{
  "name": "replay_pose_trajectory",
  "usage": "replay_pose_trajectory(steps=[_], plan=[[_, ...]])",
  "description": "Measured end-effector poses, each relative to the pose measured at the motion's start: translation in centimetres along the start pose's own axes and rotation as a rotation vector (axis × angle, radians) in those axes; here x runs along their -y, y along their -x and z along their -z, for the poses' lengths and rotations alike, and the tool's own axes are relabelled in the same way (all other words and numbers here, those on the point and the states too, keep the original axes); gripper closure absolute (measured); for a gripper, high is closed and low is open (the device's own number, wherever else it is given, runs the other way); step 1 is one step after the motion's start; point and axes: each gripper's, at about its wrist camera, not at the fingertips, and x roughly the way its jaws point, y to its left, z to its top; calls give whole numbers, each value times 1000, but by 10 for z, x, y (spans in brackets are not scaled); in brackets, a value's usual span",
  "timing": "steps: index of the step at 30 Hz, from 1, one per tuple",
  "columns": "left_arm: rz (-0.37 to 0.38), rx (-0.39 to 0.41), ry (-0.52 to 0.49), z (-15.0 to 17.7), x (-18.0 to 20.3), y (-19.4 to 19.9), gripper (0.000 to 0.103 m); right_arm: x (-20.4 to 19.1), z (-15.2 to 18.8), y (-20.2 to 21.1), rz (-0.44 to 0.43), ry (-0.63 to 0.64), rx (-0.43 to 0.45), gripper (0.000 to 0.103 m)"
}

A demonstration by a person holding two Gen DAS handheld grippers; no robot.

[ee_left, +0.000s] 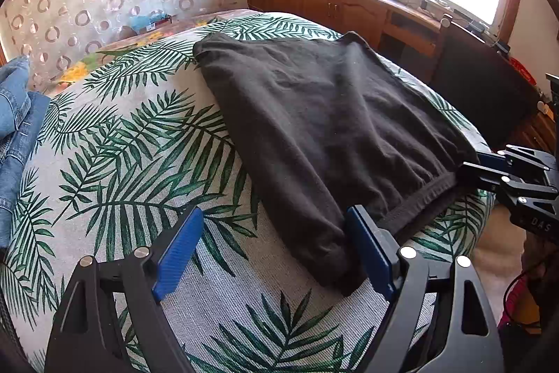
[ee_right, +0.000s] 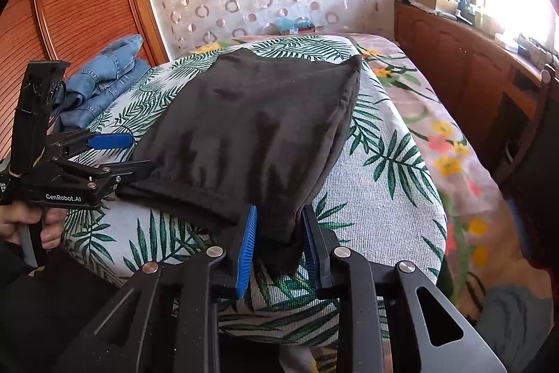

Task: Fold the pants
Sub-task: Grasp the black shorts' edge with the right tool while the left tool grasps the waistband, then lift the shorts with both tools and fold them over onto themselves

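The black pants (ee_left: 325, 128) lie folded on the bed's leaf-print cover (ee_left: 139, 163), the left tool (ee_left: 276, 250) is spread wide at one near corner, and the right tool (ee_right: 277, 233) seems to pinch the other corner.

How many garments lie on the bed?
2 are clear: black pants in the middle of the bed, and folded blue jeans at its left edge. More may be hidden.
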Motion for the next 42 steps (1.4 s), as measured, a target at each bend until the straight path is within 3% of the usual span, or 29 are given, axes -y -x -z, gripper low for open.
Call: replay_pose_trajectory(steps=[4,9,20,22,24,42], plan=[[39,12,15,3,-3,5,32,1,0,0,0,0,-1,77],[85,4,16,4,2,9,58,-2,-1,-1,-1,-3,0,77],[127,-6,9,11,8,15,65,-5,-3,-2,-3,11,-4,82],[152,0,12,13,9,17,75,-6,-2,-2,-11,15,0,91],[154,25,-10,14,12,23,89,-4,-3,-1,-15,12,2,93],[165,145,-21,2,6,69,95,-13,-14,22,-76,16,45,95]])
